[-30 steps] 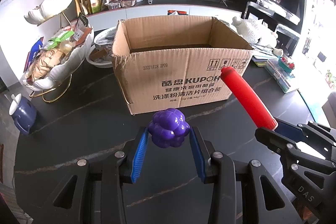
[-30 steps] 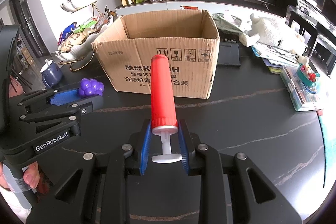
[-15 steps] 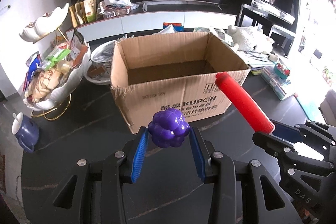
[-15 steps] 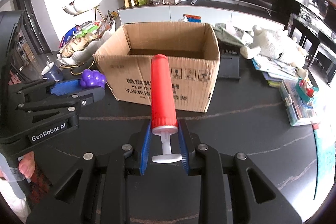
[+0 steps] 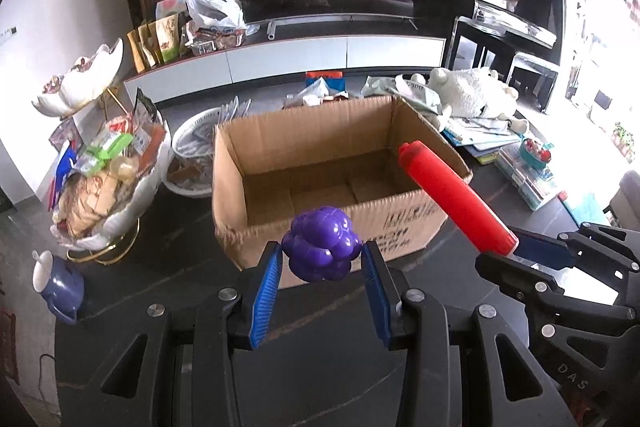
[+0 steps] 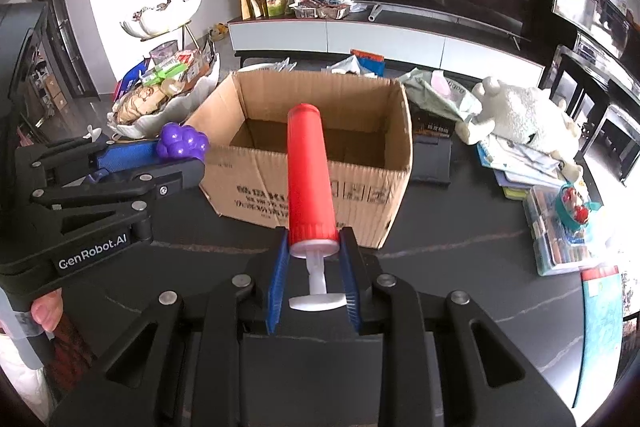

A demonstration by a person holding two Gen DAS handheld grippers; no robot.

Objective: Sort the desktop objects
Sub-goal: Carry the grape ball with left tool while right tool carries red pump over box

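My left gripper (image 5: pixel 320 259) is shut on a purple grape-cluster toy (image 5: pixel 320 244), held in the air just before the near wall of an open cardboard box (image 5: pixel 256 131). From the right wrist view the same toy (image 6: pixel 183 145) shows at the box's left corner. My right gripper (image 6: pixel 314 255) is shut on the white-plunger end of a red pump tube (image 6: pixel 310 175), which points up toward the box (image 6: pixel 396 131). That tube (image 5: pixel 452 199) reaches over the box's right near corner in the left wrist view. The box's floor looks bare.
A shell-shaped bowl of snacks (image 5: pixel 100 187), a blue lidded pot (image 5: pixel 60 283) and a white basket (image 5: pixel 192 147) stand left of the box. A white plush toy (image 6: pixel 524 119), stacked books and a clear box of small items (image 6: pixel 560 231) lie to the right on the dark table (image 6: pixel 460 227).
Both grippers have risen and come closer to the box with their loads. The box's inside now shows from above, where earlier mostly its printed front faced me.
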